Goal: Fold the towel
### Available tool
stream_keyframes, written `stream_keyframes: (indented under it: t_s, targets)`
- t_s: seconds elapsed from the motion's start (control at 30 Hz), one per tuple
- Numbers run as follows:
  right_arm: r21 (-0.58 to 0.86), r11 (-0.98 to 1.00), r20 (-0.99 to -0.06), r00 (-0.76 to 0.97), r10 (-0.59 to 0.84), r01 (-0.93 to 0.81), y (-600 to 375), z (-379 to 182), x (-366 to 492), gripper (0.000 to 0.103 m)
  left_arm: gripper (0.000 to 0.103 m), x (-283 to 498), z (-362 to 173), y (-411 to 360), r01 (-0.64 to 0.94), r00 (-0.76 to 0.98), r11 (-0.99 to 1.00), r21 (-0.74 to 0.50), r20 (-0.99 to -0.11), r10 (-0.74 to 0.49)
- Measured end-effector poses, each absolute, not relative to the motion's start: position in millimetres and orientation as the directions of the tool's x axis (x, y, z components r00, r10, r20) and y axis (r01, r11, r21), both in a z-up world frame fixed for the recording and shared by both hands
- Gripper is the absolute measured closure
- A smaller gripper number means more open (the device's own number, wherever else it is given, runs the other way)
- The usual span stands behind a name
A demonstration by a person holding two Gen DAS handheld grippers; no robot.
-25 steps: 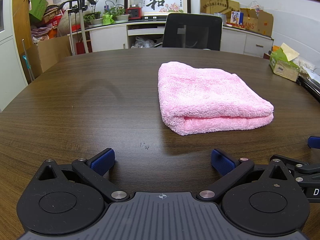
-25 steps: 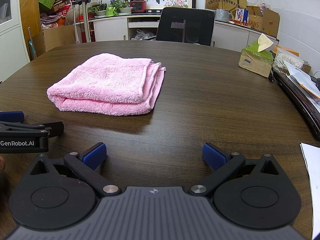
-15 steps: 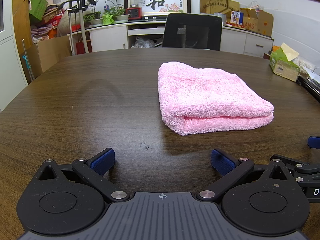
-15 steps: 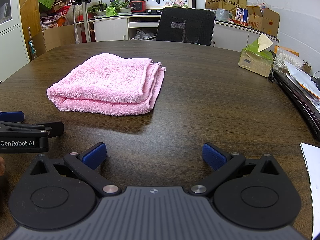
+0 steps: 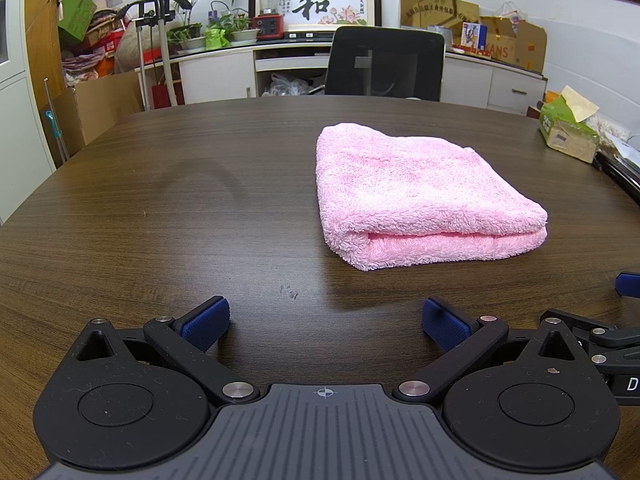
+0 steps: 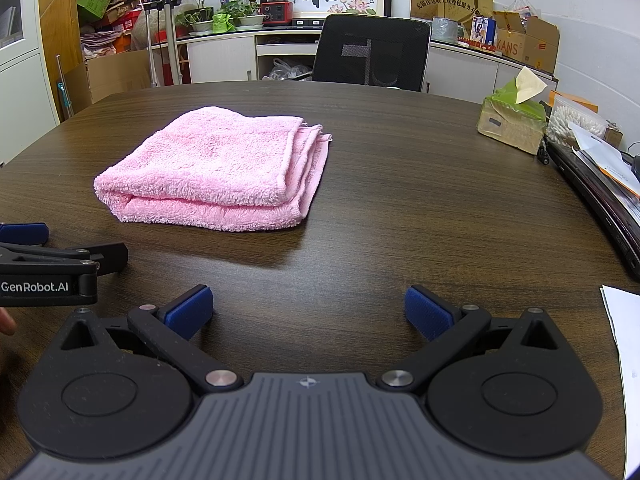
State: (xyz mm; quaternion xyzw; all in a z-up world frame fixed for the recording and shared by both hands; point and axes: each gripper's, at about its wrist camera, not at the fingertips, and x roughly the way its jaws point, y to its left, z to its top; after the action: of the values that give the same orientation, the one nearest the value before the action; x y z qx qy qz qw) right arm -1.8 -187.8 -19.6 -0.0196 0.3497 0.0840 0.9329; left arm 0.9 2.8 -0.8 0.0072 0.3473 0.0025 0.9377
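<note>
A pink towel (image 5: 420,196) lies folded into a thick rectangle on the dark wood bench (image 5: 160,208), with nothing on top of it and neither gripper touching it. In the left wrist view it sits ahead and to the right of the left gripper (image 5: 325,322), its rounded fold facing the camera; in the right wrist view the towel (image 6: 216,168) sits ahead and to the left of the right gripper (image 6: 308,310), and its layered hemmed edges show along its right side. Both grippers are released, jaws spread wide over bare bench with nothing between the blue pads (image 5: 206,322). They hover side by side near the bench's front edge: part of the right gripper shows at the right edge of the left view, and the left gripper's side, marked GenRobot.AI, shows at the left edge of the right view. A black chair (image 6: 370,50) stands behind the far side of the bench. A green tissue box (image 6: 514,118) rests on the bench well to the right of the towel, and papers (image 6: 622,344) lie at the right edge.
</note>
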Motion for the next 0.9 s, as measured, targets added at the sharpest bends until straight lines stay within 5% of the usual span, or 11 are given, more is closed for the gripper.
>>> stream_keyframes:
  t_s: [0.9]
  targets:
    - [0.022, 0.985, -0.656, 0.741, 0.143, -0.170, -187.2, -19.5, -2.3, 0.000, 0.000, -2.6, 4.6, 10.5, 0.008, 0.759, 1.000, 0.015, -0.651, 0.004]
